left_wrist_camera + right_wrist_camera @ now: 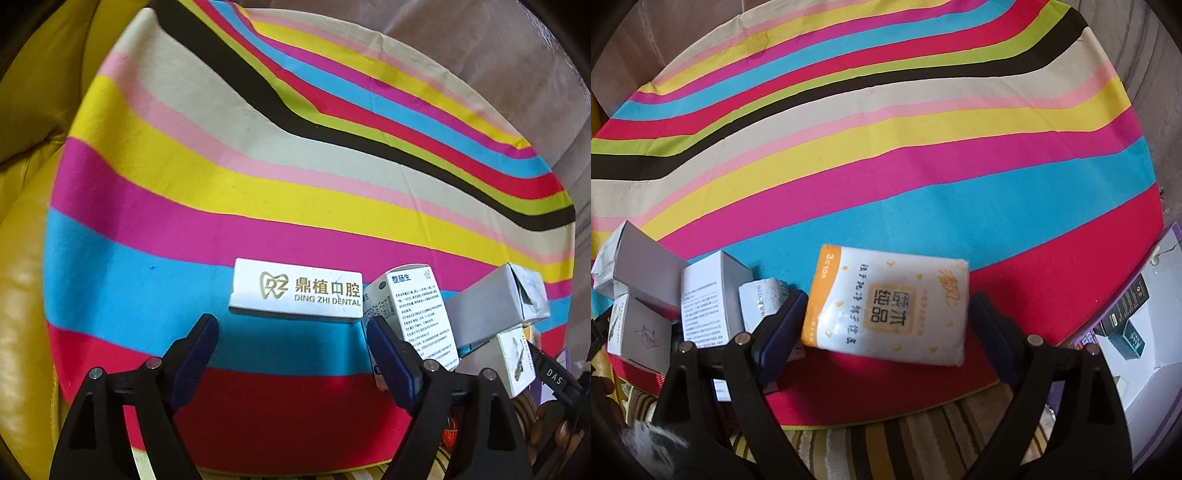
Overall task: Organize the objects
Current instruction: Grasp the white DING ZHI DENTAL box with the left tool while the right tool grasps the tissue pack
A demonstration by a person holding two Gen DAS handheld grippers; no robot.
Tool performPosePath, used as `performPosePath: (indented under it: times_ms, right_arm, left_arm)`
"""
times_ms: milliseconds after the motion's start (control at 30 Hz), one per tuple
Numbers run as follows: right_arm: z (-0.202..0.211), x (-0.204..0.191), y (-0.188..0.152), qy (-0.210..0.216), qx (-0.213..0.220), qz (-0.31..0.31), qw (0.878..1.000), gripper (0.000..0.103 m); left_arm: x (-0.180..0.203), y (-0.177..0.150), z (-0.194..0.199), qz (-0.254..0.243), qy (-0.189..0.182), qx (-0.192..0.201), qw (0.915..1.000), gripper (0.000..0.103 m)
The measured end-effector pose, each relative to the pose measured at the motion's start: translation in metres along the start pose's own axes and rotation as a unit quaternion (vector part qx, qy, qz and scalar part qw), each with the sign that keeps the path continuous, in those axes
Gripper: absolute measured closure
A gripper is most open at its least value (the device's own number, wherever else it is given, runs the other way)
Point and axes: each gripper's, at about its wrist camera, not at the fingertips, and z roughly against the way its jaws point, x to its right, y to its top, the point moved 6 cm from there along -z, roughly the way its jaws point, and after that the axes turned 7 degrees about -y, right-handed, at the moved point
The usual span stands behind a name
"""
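A white box marked DING ZHI DENTAL (295,291) lies flat on the striped cloth (258,166), just beyond my left gripper (291,336), which is open and empty. To its right stand a white medicine box (421,317), a grey box (491,306) and a small white box (517,362). In the right wrist view a white and orange tissue pack (890,306) lies between the fingers of my open right gripper (886,321), the pads not pressed on it. The same group of boxes (705,302) stands at the left.
The striped cloth (886,129) covers a round surface. A yellow leather cushion (26,258) lies left of it. An open white box with dark items (1145,332) sits at the right edge. A striped rug (886,443) lies below the cloth.
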Motion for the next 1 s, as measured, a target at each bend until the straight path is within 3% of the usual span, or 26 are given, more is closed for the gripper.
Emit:
performPosePath:
  times_ms: [233,433,633,767,1000]
  right_arm:
    - [-0.004,-0.002,0.005,-0.005,0.002,0.000,1.000,0.010]
    - [-0.003,-0.006,0.003,-0.008,0.005,0.003,1.000,0.009]
    - [-0.002,-0.003,0.003,-0.018,0.007,0.008,1.000,0.015]
    - [0.002,-0.001,0.001,-0.013,0.012,0.008,1.000,0.023]
    - [0.009,0.004,-0.004,0.011,0.013,0.008,1.000,0.024]
  left_arm:
    - [0.007,0.005,-0.009,-0.015,0.002,-0.008,0.9999,0.017]
    - [0.010,0.009,-0.013,-0.036,0.034,0.002,0.9988,0.018]
    - [0.009,0.006,-0.010,-0.041,0.036,0.009,0.9984,0.020]
    - [0.007,0.003,-0.005,-0.032,0.035,0.013,0.9988,0.020]
    - [-0.003,-0.007,0.024,0.006,0.042,0.040,0.9983,0.020]
